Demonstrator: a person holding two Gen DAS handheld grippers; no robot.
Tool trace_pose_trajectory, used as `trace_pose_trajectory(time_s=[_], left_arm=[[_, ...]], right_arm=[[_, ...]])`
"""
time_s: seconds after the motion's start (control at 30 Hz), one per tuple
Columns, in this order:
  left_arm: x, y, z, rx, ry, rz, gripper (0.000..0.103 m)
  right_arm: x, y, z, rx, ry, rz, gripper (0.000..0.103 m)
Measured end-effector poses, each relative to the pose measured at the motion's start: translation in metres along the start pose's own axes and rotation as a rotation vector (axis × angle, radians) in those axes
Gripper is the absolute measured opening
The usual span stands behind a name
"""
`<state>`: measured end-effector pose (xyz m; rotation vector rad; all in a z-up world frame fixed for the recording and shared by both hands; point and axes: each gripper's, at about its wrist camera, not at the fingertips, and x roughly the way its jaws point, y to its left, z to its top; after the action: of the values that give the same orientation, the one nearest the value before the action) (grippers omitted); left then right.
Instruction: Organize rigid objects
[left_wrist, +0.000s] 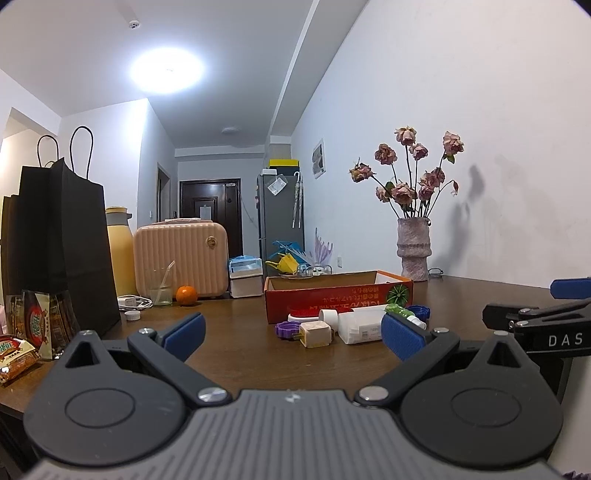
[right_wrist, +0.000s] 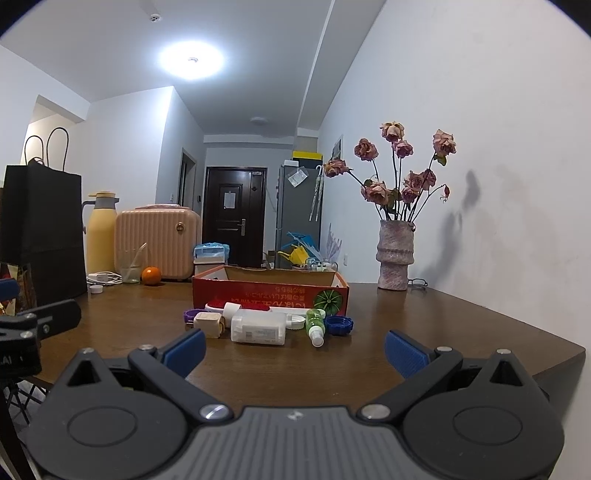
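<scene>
progress: none packed | cardboard box (right_wrist: 269, 286) looks empty | spray bottle (right_wrist: 316, 325), white box (right_wrist: 258, 326), caps waiting on table (right_wrist: 443, 332) | left gripper (left_wrist: 293, 334) spread, empty | right gripper (right_wrist: 294, 347) spread, empty

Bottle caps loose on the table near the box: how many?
3: a purple cap at the row's left end, a blue cap at its right end, a white cap far left by the black bag. Others may be hidden.

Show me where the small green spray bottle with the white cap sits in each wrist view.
Left wrist: the small green spray bottle lies right of centre, partly hidden behind the left gripper's right blue pad.
Right wrist: the bottle lies just right of centre, fully visible.
Shared landmark: the red cardboard box directly behind it.
</scene>
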<state>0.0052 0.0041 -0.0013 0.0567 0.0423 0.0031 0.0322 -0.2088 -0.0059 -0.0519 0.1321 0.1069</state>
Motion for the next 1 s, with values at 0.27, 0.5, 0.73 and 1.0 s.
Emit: trace_pose_trajectory(time_s=[0.27, 0.5, 0.73, 1.0], left_arm=[[0.011, -0.001, -0.006, 0.043, -0.022, 0.003, 0.103], [0.036, -0.004, -0.010, 0.077, -0.044, 0.019, 0.103], [0.084, -0.008, -0.005, 0.071, 0.039, 0.033, 0.103], [0.134, -0.004, 0.003, 0.024, 0.088, -0.095, 0.103]], right_arm=[[0.010, -0.005, -0.011, -0.048, -0.012, -0.047, 0.103], [0.037, -0.019, -0.023, -0.038, 0.006, -0.049, 0.103], [0.080, -0.037, -0.023, -0.001, 0.005, 0.010, 0.103], [0.132, -0.059, -0.007, 0.061, 0.079, 0.125, 0.103]])
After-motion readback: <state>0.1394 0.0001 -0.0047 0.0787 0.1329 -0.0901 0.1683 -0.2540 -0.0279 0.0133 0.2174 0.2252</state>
